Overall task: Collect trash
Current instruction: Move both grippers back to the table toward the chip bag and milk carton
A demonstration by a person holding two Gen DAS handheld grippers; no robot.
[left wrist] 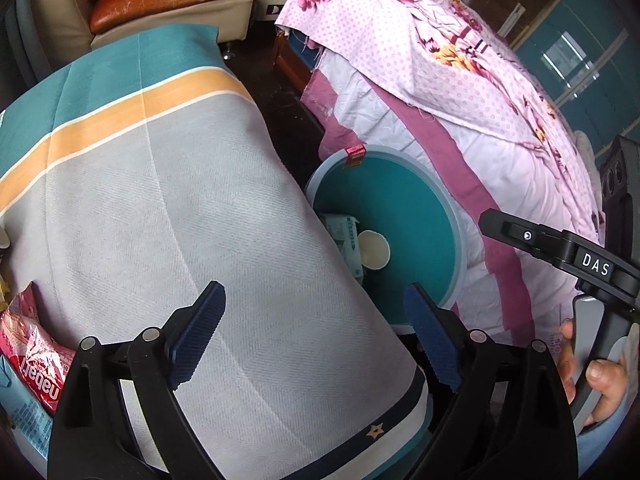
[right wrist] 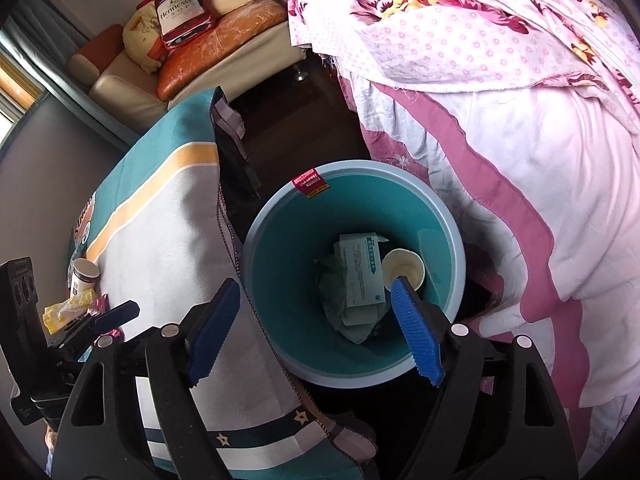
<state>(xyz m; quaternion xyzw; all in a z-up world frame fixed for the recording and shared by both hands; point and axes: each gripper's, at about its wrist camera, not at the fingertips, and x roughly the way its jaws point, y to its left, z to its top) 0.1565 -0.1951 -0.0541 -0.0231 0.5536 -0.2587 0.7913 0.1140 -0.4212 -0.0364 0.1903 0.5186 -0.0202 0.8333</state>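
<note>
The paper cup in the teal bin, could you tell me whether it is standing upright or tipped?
Tipped. The paper cup lies in the bin beside a white box, its open mouth facing sideways.

The left gripper [left wrist: 316, 332] has its jaws spread wide with nothing between the blue ribbed pads [left wrist: 198, 332]; it points forward and down. The right gripper [right wrist: 316, 326] is likewise spread wide and holds nothing; its pads [right wrist: 416, 332] angle downward; in the left wrist view its black body sits at the right edge, gripped by a bare hand [left wrist: 596, 376] whose fingers [left wrist: 606, 380] wrap the handle.
</note>
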